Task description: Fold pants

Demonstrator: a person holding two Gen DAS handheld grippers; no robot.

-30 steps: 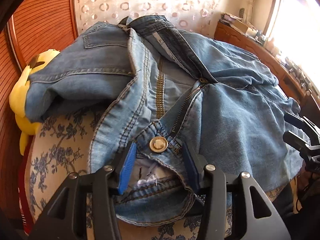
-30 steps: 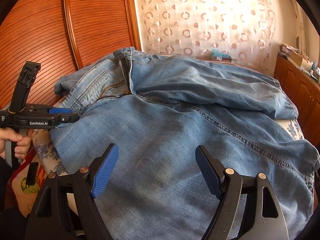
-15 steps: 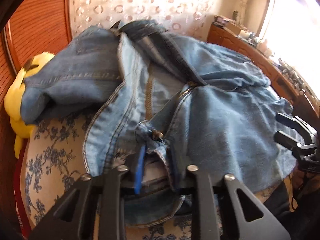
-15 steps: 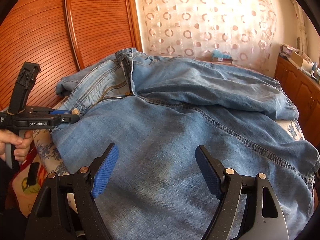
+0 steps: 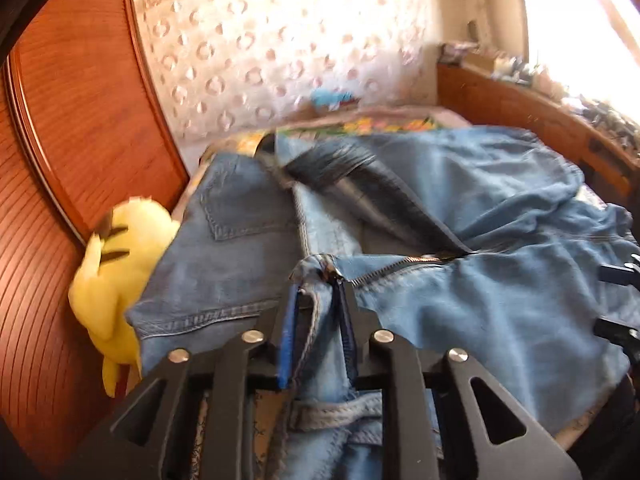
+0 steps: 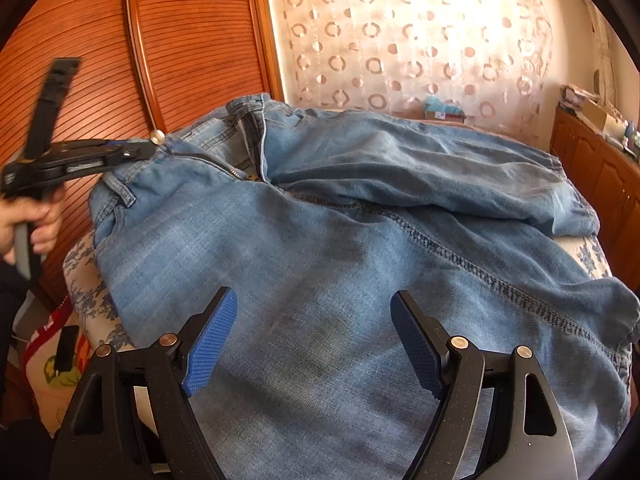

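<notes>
Left gripper (image 5: pixel 318 320) clamped on jeans (image 6: pixel 340 240) waistband near button (image 6: pixel 158 136); thin bite, denim may slip. Right gripper (image 6: pixel 312 340) spread wide, empty, over leg; leg may drag, bunch.

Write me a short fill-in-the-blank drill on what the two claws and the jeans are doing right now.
1. The left claw is shut on the ____ of the jeans, beside the metal button.
2. The right claw hangs over a pant leg with its jaws ____.
3. The zipper of the jeans is ____.
4. The plush toy beside the jeans is ____ in color.

Missing words: waistband; open; undone; yellow
</notes>
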